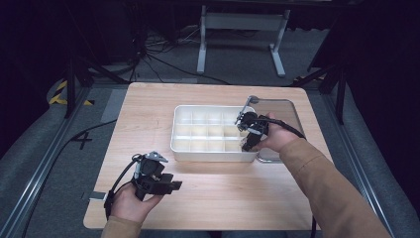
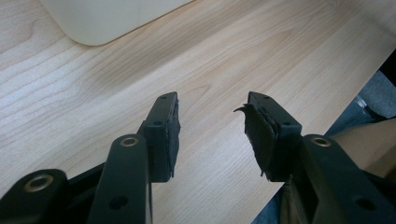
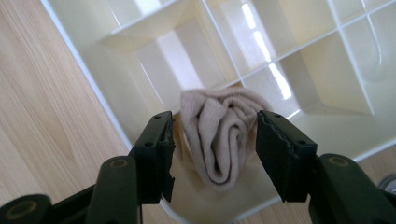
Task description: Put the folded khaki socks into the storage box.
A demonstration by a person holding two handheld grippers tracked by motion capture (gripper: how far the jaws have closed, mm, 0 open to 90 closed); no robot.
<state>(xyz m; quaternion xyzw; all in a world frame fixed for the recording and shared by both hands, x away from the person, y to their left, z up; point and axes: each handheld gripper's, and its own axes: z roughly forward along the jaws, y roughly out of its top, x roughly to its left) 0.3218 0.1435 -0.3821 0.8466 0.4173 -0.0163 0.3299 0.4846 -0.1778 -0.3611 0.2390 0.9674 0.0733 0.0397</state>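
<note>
Risk sits with my right gripper (image 3: 212, 154): its jaws stand apart around the rolled beige cloth (image 3: 219, 135) in a corner compartment of the cream divided tray (image 1: 208, 151); I judge a snag could drag it out; my left gripper (image 2: 212, 135) hangs empty and parted above the table (image 1: 148, 114); whether pads touch cloth, I cannot tell.

Both forearms are covered by tan long sleeves, seen on the right arm (image 1: 332, 193) and at the left cuff (image 1: 121, 227); each hand is wrapped around a black two-jaw gripper, the left gripper (image 2: 212, 133) and the right gripper (image 3: 215, 149); brass-coloured rivets are set in the jaw arms; dark pads, apparently frayed, are fitted inside; a grey three-cornered plate (image 1: 155, 156) and black cables (image 1: 116, 184) are carried.
</note>
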